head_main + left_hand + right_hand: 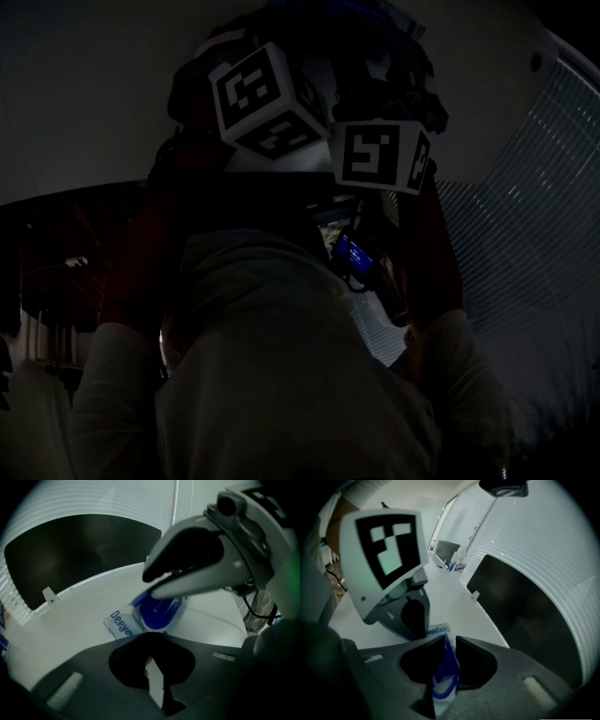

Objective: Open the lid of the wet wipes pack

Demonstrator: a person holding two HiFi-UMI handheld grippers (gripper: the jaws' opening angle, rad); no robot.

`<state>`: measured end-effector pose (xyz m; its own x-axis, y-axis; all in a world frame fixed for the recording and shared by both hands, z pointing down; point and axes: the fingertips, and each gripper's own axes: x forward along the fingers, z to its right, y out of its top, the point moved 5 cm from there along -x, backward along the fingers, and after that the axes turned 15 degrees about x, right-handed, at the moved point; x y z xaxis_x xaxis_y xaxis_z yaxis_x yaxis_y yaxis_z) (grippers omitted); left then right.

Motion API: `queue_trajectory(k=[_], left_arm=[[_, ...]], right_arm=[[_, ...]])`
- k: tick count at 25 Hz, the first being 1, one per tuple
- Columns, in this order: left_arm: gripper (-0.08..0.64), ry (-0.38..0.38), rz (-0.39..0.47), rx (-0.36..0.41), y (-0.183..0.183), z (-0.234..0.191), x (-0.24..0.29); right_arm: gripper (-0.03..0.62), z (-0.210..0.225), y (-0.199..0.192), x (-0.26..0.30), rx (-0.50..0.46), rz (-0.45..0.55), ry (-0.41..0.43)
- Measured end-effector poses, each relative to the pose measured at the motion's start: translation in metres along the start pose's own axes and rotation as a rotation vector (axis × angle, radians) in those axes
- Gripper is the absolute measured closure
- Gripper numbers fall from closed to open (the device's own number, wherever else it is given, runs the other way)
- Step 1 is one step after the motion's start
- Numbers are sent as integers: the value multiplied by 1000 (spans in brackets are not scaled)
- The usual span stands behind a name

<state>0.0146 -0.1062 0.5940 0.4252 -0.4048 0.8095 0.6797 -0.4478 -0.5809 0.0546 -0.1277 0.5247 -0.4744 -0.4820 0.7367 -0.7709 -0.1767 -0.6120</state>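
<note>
pack: wet wipes pack (121,626) flat on the white table (79,616), just ahead of the left gripper (152,667), printed end towards it.
left claw: jaws nearly together on a pale strip; by its place, the pack's near edge. Reads as a hold-down.
right claw: right gripper (449,644) closed on the blue lid (444,677); flap fills the narrow gap, edge-on, apparently lifted off the pack.
step: lid hinging open, judged part-way.
risk, slip: thin glossy flap, small bite. Fast pull likely to lose it, lid drops shut.
risk, pack lift: soft pack held by one edge only. Film could slide out, whole pack rising with the lid.
risk, hinge: pull off the hinge line could twist or tear it.
risk, clash: grippers very near each other over the pack.
head view: too dark to check contact.
</note>
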Motion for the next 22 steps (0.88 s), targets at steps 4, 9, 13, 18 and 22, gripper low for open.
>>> queue_trajectory(k=[4, 9, 13, 18, 22], left_arm=[[558, -4, 2, -10, 2, 1, 1], [558, -9, -1, -15, 3, 2, 2], [558, -12, 6, -18, 3, 3, 2], [558, -15, 8, -21, 2, 2, 1], [558, -17, 16, -20, 0, 0, 1]], right_arm=[[520, 22, 17, 0, -51, 46, -42], [520, 42, 24, 10, -68, 57, -72], [520, 51, 24, 18, -82, 57, -87], [520, 59, 21, 30, -106, 45, -93], [520, 64, 18, 40, -116, 39, -104]])
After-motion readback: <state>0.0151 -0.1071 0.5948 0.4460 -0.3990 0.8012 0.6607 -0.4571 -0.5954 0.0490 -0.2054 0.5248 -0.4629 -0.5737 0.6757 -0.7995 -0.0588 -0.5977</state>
